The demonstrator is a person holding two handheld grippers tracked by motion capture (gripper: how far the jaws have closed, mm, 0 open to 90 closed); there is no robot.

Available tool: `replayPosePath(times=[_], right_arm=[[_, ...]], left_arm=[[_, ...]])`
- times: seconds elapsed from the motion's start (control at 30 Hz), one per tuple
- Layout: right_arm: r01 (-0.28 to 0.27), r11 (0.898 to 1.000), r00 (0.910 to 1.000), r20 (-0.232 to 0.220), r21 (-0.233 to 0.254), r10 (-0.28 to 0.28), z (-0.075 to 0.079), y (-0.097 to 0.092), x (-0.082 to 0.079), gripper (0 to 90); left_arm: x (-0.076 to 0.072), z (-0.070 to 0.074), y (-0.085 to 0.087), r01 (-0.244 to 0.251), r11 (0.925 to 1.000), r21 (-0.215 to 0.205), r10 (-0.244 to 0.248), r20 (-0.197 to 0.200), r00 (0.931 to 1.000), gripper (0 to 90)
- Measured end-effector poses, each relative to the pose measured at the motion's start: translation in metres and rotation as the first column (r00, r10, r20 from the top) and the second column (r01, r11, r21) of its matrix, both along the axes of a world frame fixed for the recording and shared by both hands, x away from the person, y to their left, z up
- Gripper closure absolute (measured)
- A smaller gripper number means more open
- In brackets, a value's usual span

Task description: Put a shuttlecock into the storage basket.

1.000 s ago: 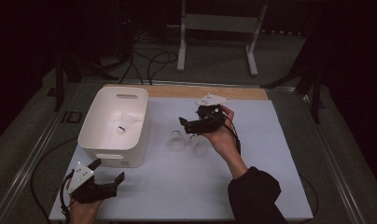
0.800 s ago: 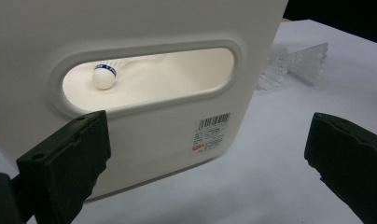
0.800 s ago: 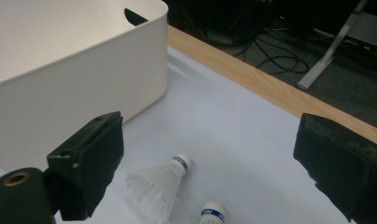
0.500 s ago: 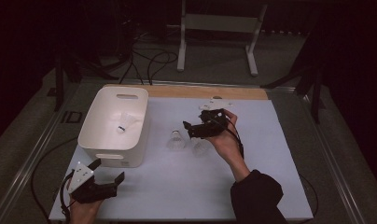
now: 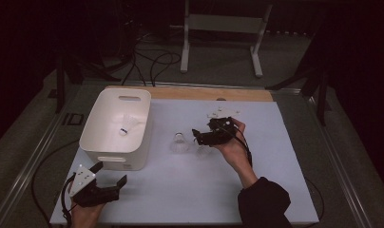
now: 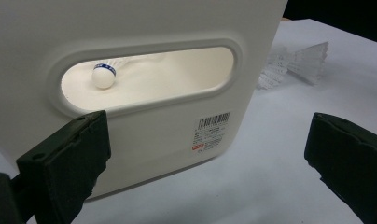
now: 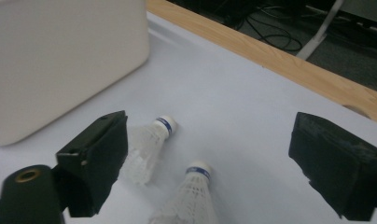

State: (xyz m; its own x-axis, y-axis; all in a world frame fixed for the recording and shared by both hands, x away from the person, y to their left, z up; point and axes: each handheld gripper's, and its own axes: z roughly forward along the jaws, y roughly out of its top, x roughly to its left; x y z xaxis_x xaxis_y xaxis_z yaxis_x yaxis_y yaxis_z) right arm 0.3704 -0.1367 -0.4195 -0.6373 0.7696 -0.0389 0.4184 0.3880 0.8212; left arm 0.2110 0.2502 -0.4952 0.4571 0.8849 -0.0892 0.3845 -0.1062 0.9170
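Observation:
A white bin (image 5: 100, 137) stands on the left of the table with one shuttlecock (image 5: 126, 127) inside; its white cork (image 6: 104, 75) shows through the bin's handle slot (image 6: 149, 77). Two more shuttlecocks lie on the table to the right of the bin, one (image 5: 179, 142) nearer it and one (image 5: 203, 151) under my right gripper (image 5: 197, 137). That gripper hovers open just above them; both shuttlecocks (image 7: 147, 144) (image 7: 191, 196) lie between its spread jaws. My left gripper (image 5: 110, 174) rests open at the front left, facing the bin's near wall (image 6: 177, 135).
A pale sheet (image 5: 275, 180) covers the table, with a wooden strip (image 5: 204, 93) along its far edge. Beyond it are a white stand (image 5: 221, 21) and cables (image 5: 152, 61) on the floor. Small white pieces (image 5: 223, 112) lie behind the right hand.
My right gripper has come a little nearer the person and lower, over the two shuttlecocks. The left gripper has stayed put.

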Motion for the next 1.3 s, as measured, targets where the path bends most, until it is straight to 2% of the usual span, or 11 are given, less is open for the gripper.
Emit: replayPosePath(times=[0.37,0.63,0.97,1.3], right_arm=[[0.016,1.0,0.9993,-0.034,-0.012,-0.017,-0.017,-0.014,0.0,13.9],[0.025,0.999,0.9977,-0.062,-0.039,-0.027,-0.028,-0.021,0.001,15.8],[0.012,0.997,0.9964,-0.083,-0.078,-0.018,-0.04,-0.025,0.001,18.4],[-0.022,0.992,0.9949,-0.101,-0.125,0.009,-0.049,-0.024,-0.004,24.9]], left_arm=[[0.0,0.0,0.0,-0.001,1.0,0.001,0.001,-0.002,1.0,1.0],[0.0,0.0,0.0,-0.002,1.0,-0.001,0.002,-0.002,1.0,1.0],[0.0,0.0,0.0,-0.003,1.0,0.0,0.003,-0.002,1.0,1.0],[0.0,0.0,0.0,-0.001,1.0,0.001,0.001,-0.002,1.0,1.0]])
